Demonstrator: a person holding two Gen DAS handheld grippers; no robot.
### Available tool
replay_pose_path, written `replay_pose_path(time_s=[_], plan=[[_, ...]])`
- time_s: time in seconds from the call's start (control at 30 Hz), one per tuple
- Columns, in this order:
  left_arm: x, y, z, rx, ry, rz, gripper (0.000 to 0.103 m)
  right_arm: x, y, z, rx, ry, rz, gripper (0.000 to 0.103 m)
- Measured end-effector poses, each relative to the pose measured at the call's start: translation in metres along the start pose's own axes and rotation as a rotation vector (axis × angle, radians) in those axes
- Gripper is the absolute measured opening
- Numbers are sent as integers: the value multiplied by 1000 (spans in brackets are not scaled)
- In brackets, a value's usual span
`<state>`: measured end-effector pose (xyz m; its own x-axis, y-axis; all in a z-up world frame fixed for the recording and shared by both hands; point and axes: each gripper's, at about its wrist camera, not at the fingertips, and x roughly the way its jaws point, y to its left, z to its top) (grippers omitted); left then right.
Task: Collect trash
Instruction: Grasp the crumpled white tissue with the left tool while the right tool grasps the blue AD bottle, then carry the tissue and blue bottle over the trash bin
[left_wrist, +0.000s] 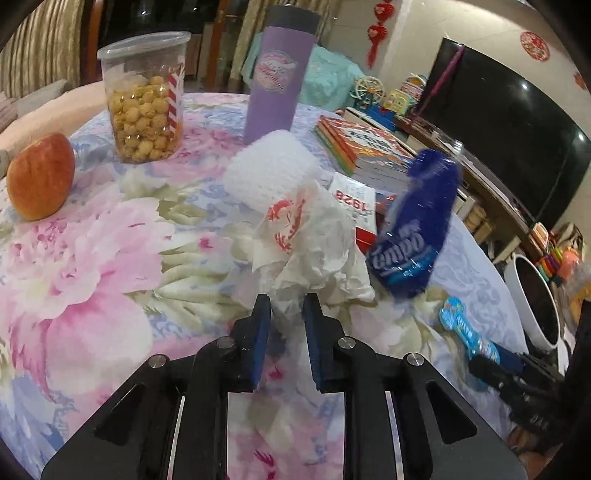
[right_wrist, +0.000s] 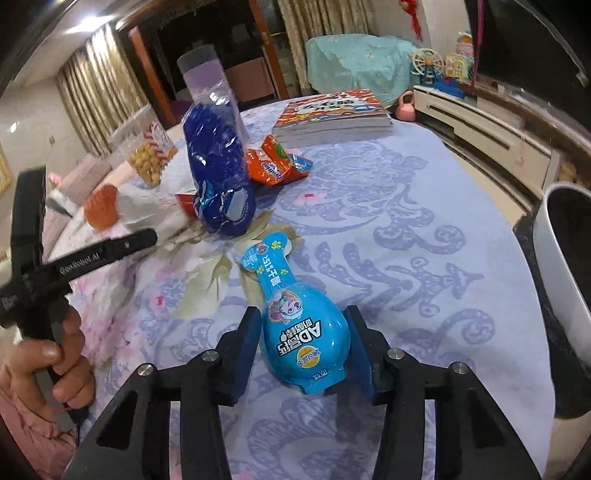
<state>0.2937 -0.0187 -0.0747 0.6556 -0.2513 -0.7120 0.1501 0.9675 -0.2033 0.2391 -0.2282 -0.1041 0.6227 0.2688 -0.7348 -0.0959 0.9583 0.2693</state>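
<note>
My left gripper (left_wrist: 286, 308) is shut on the near edge of a crumpled white paper wrapper with red print (left_wrist: 314, 251), which lies on the flowered tablecloth (left_wrist: 92, 277). My right gripper (right_wrist: 301, 332) is shut on a light blue drink bottle (right_wrist: 299, 328), its neck pointing away; the bottle also shows in the left wrist view (left_wrist: 465, 332). A dark blue Tempo tissue pack (left_wrist: 417, 225) stands between the two grippers and also shows in the right wrist view (right_wrist: 221, 173). An orange snack wrapper (right_wrist: 275, 162) lies behind it. A white bin (right_wrist: 569, 273) stands off the table's right edge.
A popcorn tub (left_wrist: 147, 99), a purple tumbler (left_wrist: 280, 74), an apple (left_wrist: 40, 177), a bubble-wrap roll (left_wrist: 269, 170), a red and white box (left_wrist: 354, 206) and stacked books (right_wrist: 332, 118) stand on the table. A TV cabinet (right_wrist: 480, 133) runs along the right.
</note>
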Motion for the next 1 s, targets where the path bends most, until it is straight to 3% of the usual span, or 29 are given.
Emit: replay_pose_path(time_s=[0.4, 1.0], plan=[[-59, -28, -42, 50, -33, -48, 11, -34, -1, -17, 42, -63, 100, 47], [-78, -114, -70, 180, -17, -179, 10, -97, -44, -39, 117, -156, 45, 47]])
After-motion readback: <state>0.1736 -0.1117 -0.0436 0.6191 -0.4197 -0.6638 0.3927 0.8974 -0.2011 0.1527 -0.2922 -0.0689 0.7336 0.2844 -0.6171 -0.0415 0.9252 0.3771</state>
